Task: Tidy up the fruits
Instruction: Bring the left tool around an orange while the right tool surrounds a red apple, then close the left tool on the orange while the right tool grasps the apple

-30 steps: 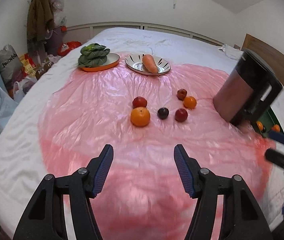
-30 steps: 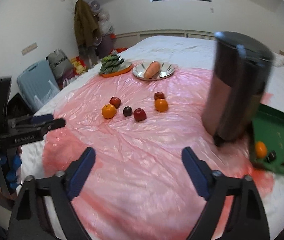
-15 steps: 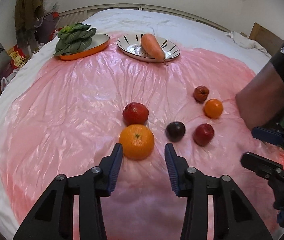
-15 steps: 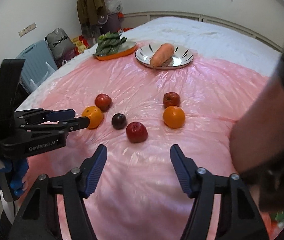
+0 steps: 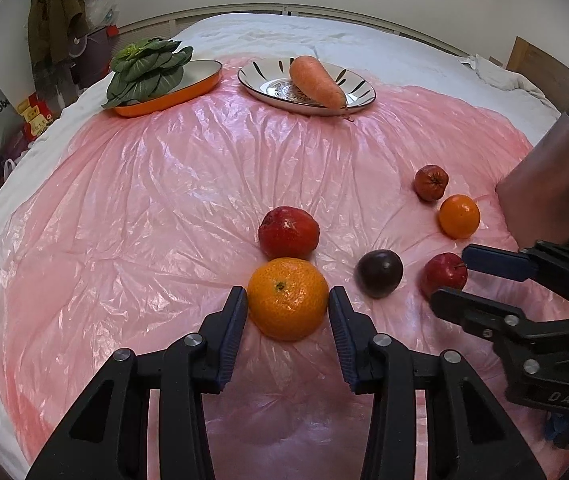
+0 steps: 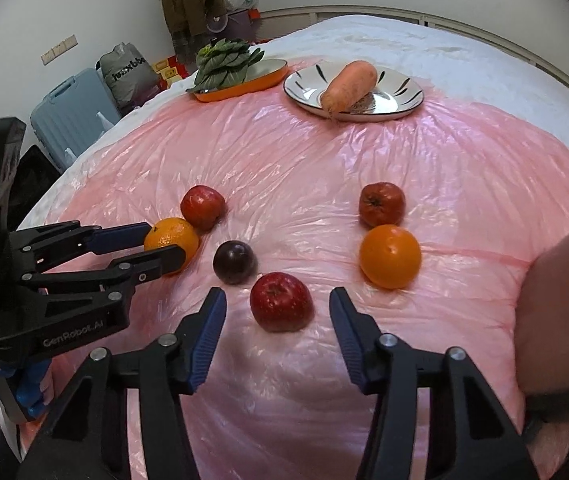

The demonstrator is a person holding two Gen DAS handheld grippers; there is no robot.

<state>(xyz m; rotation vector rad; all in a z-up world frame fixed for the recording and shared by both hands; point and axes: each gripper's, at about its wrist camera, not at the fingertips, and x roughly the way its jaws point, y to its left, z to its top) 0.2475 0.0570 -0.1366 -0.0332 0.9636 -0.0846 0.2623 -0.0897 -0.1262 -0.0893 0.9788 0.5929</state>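
Your left gripper [image 5: 288, 312] pinches the round dimpled orange [image 5: 287, 298] on the pink plastic sheet [image 5: 144, 208], while your right gripper [image 6: 277, 314], jaws just closing but apart, straddles the shiny red apple [image 6: 281, 307].

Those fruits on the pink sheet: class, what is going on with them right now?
A person holds a gripper in each hand over fruit scattered on a pink plastic sheet. The left gripper has its fingers pressed on either side of the large orange. The right gripper has just been closing, and its fingers flank the red apple without touching it. The other fruits lie untouched.
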